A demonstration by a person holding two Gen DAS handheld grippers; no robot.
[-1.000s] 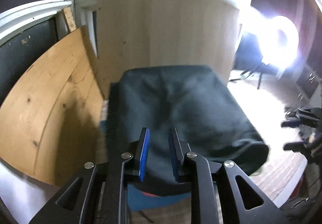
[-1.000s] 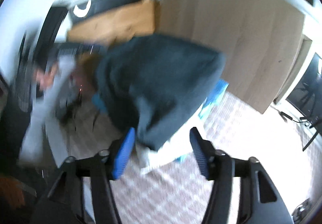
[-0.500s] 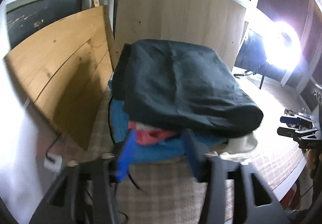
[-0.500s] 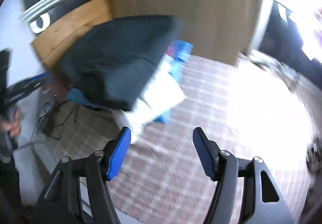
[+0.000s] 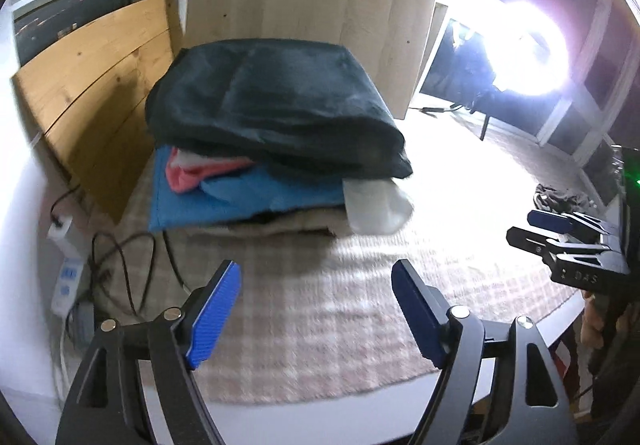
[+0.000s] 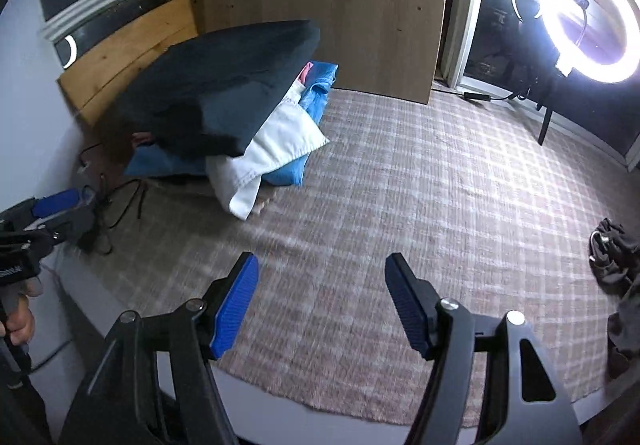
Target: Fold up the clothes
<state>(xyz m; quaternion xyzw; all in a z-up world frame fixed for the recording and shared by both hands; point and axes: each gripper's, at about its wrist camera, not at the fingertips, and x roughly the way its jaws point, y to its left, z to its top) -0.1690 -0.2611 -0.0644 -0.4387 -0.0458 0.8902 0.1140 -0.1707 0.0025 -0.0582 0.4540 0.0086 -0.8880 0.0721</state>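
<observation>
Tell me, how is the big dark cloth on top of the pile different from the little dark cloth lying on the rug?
The dark garment on the stack lies folded flat; the crumpled dark cloth is bunched up. The folded one sits on other clothes by the wooden boards; the crumpled one lies alone on the checked rug. Both are dark fabric, and neither is being held.

left gripper [image 5: 316, 309]: black frame, ribbed blue pads [image 5: 212, 315], silver screws
right gripper [image 6: 320, 307]: same black frame, blue pads [image 6: 234, 305], white lettering on its side
</observation>
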